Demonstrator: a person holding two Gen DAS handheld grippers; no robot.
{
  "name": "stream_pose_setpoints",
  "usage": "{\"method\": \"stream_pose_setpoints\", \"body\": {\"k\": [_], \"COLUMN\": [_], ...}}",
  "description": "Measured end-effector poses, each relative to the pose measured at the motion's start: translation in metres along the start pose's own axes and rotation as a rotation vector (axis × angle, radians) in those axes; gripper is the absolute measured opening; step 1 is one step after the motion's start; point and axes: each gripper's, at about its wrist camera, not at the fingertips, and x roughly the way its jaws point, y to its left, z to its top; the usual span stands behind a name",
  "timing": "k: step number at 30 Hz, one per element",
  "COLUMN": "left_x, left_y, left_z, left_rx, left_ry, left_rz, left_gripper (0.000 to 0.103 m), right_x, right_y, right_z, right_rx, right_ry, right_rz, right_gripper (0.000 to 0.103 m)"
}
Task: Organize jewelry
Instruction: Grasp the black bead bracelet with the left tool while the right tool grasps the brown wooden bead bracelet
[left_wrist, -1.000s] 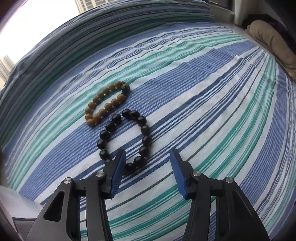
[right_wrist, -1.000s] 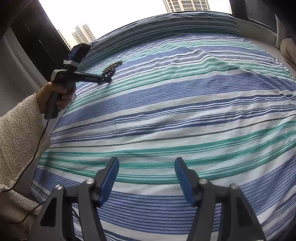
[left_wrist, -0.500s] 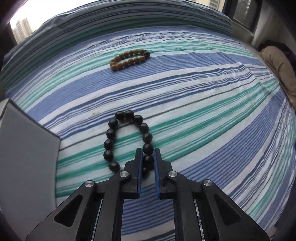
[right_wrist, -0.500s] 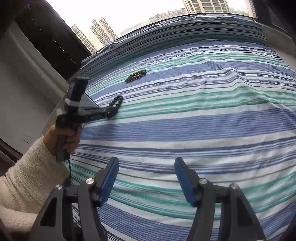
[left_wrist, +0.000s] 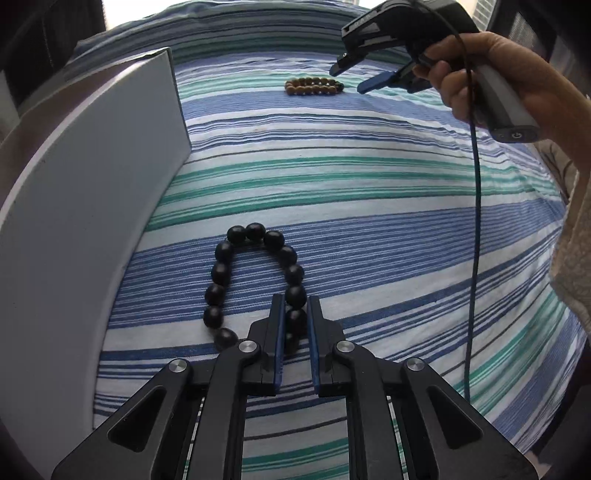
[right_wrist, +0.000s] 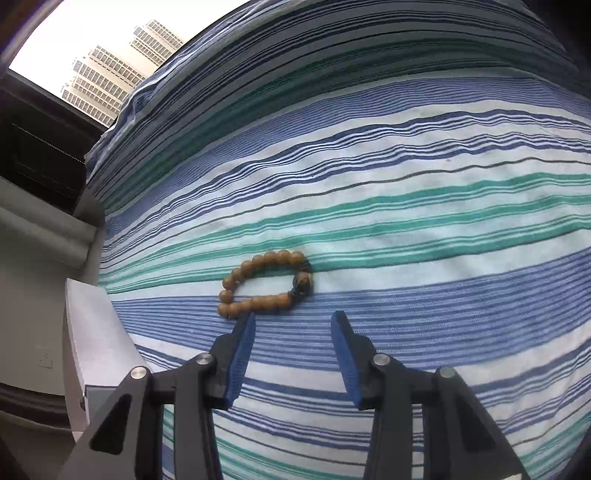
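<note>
Striped bedcover (right_wrist: 406, 229) under both bracelets; possibly a window (right_wrist: 92, 74) beyond.

White box (left_wrist: 92, 206) walls off bedspread's (left_wrist: 369, 221) left side.

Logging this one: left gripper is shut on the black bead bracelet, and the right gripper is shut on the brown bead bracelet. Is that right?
Not quite. The left gripper is shut on the black bead bracelet, but the right gripper is open. The right wrist view shows its fingers spread just short of the brown bead bracelet, which lies on the striped bedsheet, not gripped.
</note>
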Motion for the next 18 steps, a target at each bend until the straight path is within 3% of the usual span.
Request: {"method": "stream_pose_setpoints", "body": {"k": [5, 6, 9, 18], "left_x": [-0.001, -0.001, -0.001, -0.006], "left_y": [-0.002, -0.004, -0.007, -0.008], "left_z": [-0.001, -0.001, -0.001, -0.009], "left_rx": [-0.003, 0.003, -0.001, -0.012], "left_ry": [-0.017, -0.02, -0.024, -0.038], "left_rz": [0.017, 0.027, 0.04, 0.075], "left_gripper": [0.01, 0.01, 0.01, 0.01], "right_x": [0.025, 0.027, 0.026, -0.017], "right_y": [0.026, 0.031, 0.038, 0.041], "right_z": [0.005, 0.006, 0.004, -0.041], "right_rx": [-0.053, -0.067, -0.094, -0.205], "right_ry": [-0.049, -0.066, -0.103, -0.112], "right_rz": [-0.151, -0.174, -0.215, -0.206], "right_gripper": [0.023, 0.009, 0.0, 0.002]}}
